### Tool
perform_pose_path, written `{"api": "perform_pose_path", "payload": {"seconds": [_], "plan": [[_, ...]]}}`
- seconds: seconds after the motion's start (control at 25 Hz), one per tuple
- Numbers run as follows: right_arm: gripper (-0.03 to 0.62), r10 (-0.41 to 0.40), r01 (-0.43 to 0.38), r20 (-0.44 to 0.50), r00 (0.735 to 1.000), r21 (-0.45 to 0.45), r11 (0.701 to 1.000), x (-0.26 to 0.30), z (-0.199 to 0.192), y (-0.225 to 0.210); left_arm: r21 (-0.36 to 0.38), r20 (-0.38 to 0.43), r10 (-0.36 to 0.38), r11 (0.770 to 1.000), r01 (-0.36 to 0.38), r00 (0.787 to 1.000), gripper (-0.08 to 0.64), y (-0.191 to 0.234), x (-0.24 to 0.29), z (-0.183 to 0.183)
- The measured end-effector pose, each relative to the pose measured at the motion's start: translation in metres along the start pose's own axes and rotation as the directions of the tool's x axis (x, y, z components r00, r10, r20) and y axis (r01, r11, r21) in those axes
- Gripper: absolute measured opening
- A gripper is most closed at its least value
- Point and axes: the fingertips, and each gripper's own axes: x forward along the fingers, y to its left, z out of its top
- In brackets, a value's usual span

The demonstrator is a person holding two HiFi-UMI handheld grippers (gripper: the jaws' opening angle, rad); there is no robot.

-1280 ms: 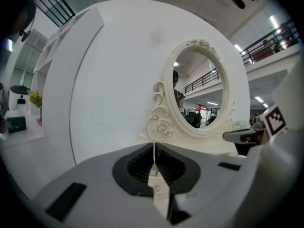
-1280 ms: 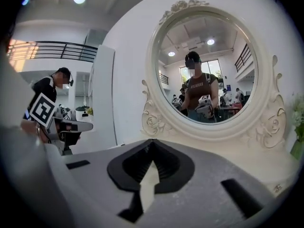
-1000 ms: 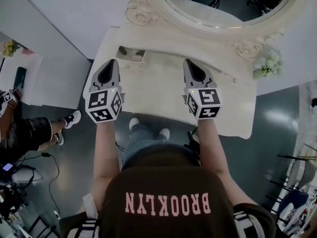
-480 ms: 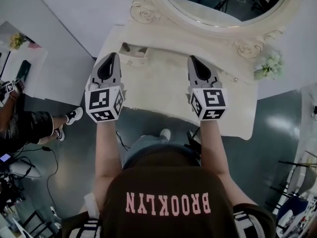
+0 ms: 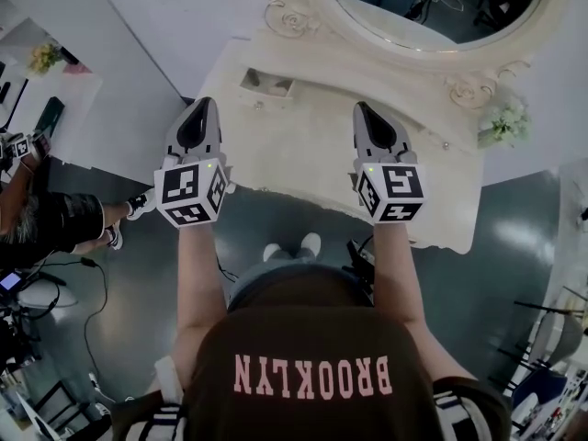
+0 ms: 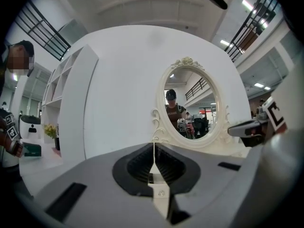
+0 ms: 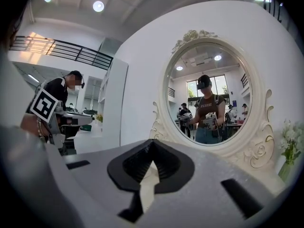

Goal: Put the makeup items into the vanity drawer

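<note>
The cream vanity table (image 5: 303, 145) stands in front of me under its oval mirror (image 5: 432, 3). At its back left a small drawer (image 5: 267, 85) is open; what lies inside is too small to make out. No loose makeup items show on the top. My left gripper (image 5: 203, 105) is held over the table's left front edge, shut and empty. Over the right half my right gripper (image 5: 361, 107) is also shut, with nothing between its jaws. The left gripper (image 6: 153, 143) and right gripper (image 7: 151, 141) both point level at the mirror (image 7: 211, 96).
White flowers (image 5: 502, 120) stand at the vanity's right end. A white wall panel (image 5: 165, 35) runs behind and to the left. A seated person (image 5: 46, 232) is at the left, by a white table (image 5: 28, 81) with a dark phone (image 5: 47, 116) on it.
Both grippers have risen and drawn back a little from the vanity, still shut. The feet below have stepped back from the table's front edge.
</note>
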Motion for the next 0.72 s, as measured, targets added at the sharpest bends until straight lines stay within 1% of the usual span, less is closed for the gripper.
{"api": "perform_pose_path", "payload": {"seconds": [0.16, 0.32, 0.48, 0.72], "plan": [[-0.003, -0.001, 0.001, 0.013, 1.000, -0.018, 1.000, -0.007, 0.005, 0.010, -0.002, 0.010, -0.006, 1.000, 0.006, 1.000, 0.008, 0.000, -0.012, 0.001], [-0.003, 0.004, -0.003, 0.019, 1.000, -0.035, 0.999, -0.013, 0.010, 0.019, -0.022, 0.019, -0.004, 1.000, 0.004, 1.000, 0.008, 0.003, -0.021, 0.004], [-0.003, 0.000, 0.000, 0.015, 1.000, -0.030, 1.000, -0.018, 0.011, 0.024, -0.004, 0.015, -0.005, 1.000, 0.005, 1.000, 0.008, 0.002, -0.027, 0.007], [-0.003, -0.001, 0.002, 0.030, 1.000, -0.045, 0.999, -0.023, 0.015, 0.032, -0.004, 0.021, -0.015, 1.000, 0.015, 1.000, 0.008, 0.002, -0.035, 0.010]]}}
